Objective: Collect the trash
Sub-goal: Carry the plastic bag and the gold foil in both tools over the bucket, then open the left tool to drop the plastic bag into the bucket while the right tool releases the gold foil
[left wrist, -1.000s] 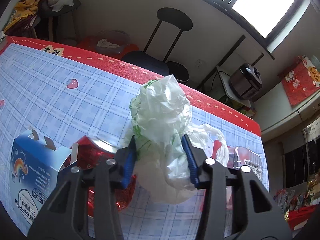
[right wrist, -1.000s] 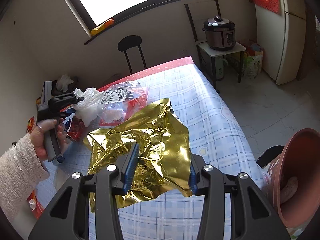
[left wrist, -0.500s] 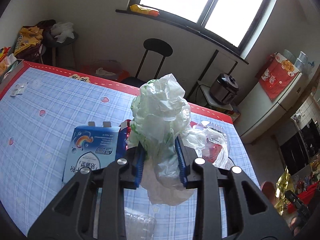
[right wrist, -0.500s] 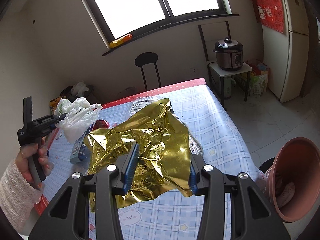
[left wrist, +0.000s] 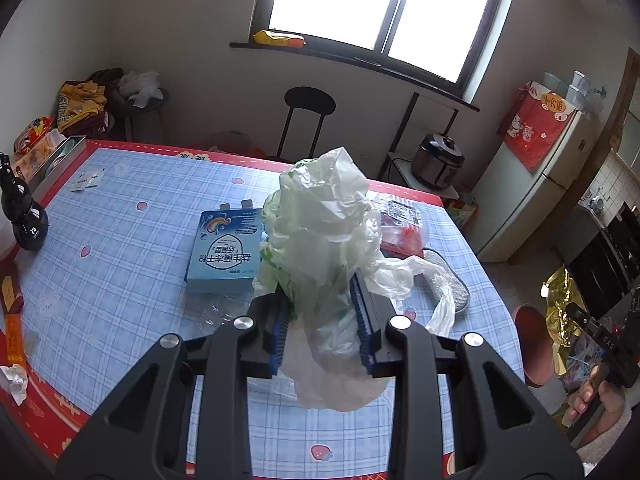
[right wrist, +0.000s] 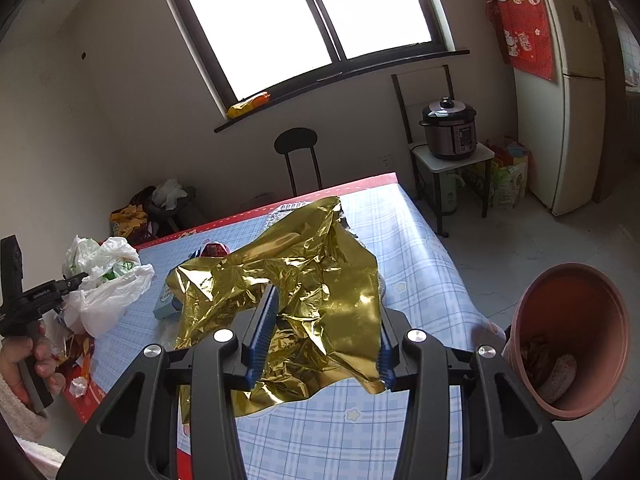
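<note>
My left gripper is shut on a crumpled white and green plastic bag and holds it well above the table; the bag also shows in the right wrist view. My right gripper is shut on a crumpled gold foil wrapper, held above the table's near right corner. A brown bin with some trash inside stands on the floor right of the right gripper. The bin's rim and the foil show at the right in the left wrist view.
On the blue checked tablecloth lie a light blue box, a clear packet with red contents, a grey oval mat, clear plastic film and a crumpled tissue. A black chair stands behind the table.
My left gripper has closed on the plastic bag and lifted it up and back from the table. My right gripper has risen a little with the gold foil.
</note>
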Demonstrator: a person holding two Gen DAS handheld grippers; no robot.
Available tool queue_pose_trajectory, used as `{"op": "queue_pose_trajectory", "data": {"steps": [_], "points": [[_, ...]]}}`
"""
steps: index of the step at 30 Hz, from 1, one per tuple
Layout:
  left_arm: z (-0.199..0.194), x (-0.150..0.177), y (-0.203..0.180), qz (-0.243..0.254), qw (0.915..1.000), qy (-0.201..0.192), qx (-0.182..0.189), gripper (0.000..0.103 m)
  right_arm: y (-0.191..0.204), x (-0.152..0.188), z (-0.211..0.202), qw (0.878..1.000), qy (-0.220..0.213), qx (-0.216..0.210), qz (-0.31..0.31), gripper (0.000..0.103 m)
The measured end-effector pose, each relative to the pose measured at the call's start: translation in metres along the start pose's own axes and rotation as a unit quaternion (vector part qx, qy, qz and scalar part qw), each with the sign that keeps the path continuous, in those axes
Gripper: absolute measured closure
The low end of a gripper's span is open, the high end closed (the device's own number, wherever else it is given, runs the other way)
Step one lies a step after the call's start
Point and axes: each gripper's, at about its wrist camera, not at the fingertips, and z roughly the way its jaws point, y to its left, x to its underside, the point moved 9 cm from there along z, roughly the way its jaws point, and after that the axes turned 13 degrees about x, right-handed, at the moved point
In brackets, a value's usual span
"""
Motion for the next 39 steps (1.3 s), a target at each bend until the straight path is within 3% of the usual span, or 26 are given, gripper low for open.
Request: {"op": "queue_pose_trajectory", "data": {"steps": [5,10,18,25,33,35,36,39], "points": [[0.025,0.012,-0.07,0.033,0.9979,0.024,0.05,0.071,-0.065,-0.002,-0.032,0.998,-0.026,0.035,0.037,0.06],[0.065,0.035,-0.157,0.072,0.9893,0.06,0.112,0.071,-0.141,0.004,-0.069,0.993,-0.046,0.082,0.073,0.06],[0.136,0.08,-0.3,0.136,0.9637,0.118,0.197,0.071,-0.257,0.024,-0.124,0.977,-0.064,0.158,0.129,0.06],[0.202,0.115,-0.414,0.164,0.9392,0.158,0.257,0.071,-0.324,0.041,-0.161,0.963,-0.071,0.211,0.153,0.06],[0.285,0.152,-0.493,0.173,0.9245,0.193,0.28,0.069,-0.362,0.063,-0.174,0.951,-0.053,0.252,0.169,0.06],[0.298,0.153,-0.504,0.175,0.9216,0.192,0.288,0.056,-0.368,0.066,-0.174,0.95,-0.049,0.257,0.172,0.06],[0.302,0.151,-0.507,0.177,0.9218,0.188,0.29,0.045,-0.37,0.067,-0.173,0.949,-0.047,0.26,0.172,0.06],[0.298,0.138,-0.508,0.183,0.9194,0.175,0.301,0.041,-0.373,0.062,-0.166,0.949,-0.045,0.264,0.169,0.06]]}}
